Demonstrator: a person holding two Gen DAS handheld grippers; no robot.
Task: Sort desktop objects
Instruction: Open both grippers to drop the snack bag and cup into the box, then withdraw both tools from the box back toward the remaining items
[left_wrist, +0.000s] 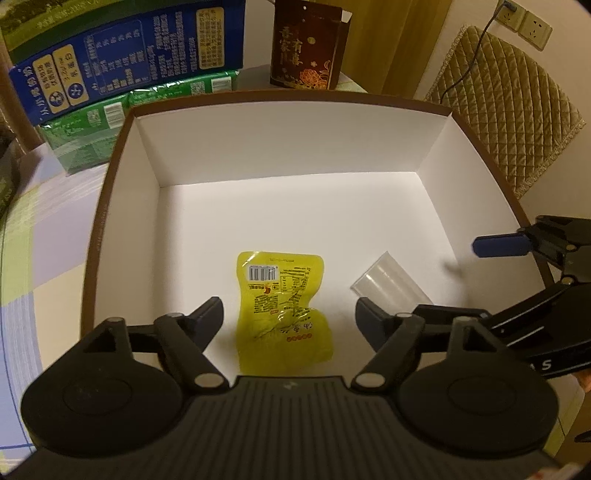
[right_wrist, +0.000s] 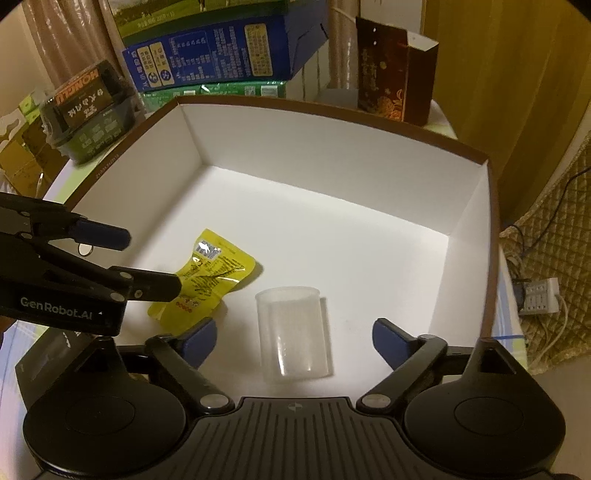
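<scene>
A large brown-rimmed white box (left_wrist: 110, 192) (right_wrist: 491, 236) holds a yellow snack packet (left_wrist: 282, 308) (right_wrist: 207, 277) and a clear plastic cup (left_wrist: 389, 286) (right_wrist: 293, 332) lying on its side. My left gripper (left_wrist: 290, 317) is open and empty, its jaws standing either side of the packet, above the box floor. My right gripper (right_wrist: 293, 338) is open and empty, its jaws wide on either side of the cup. The right gripper also shows at the right of the left wrist view (left_wrist: 517, 266), and the left gripper at the left of the right wrist view (right_wrist: 147, 262).
Behind the box stand stacked blue and green cartons (left_wrist: 129, 62) (right_wrist: 221, 51) and a dark brown gift box (left_wrist: 306, 48) (right_wrist: 395, 77). A black-wrapped package (right_wrist: 88, 110) lies at the back left. A quilted chair (left_wrist: 509, 107) and a power strip (right_wrist: 539, 295) are to the right.
</scene>
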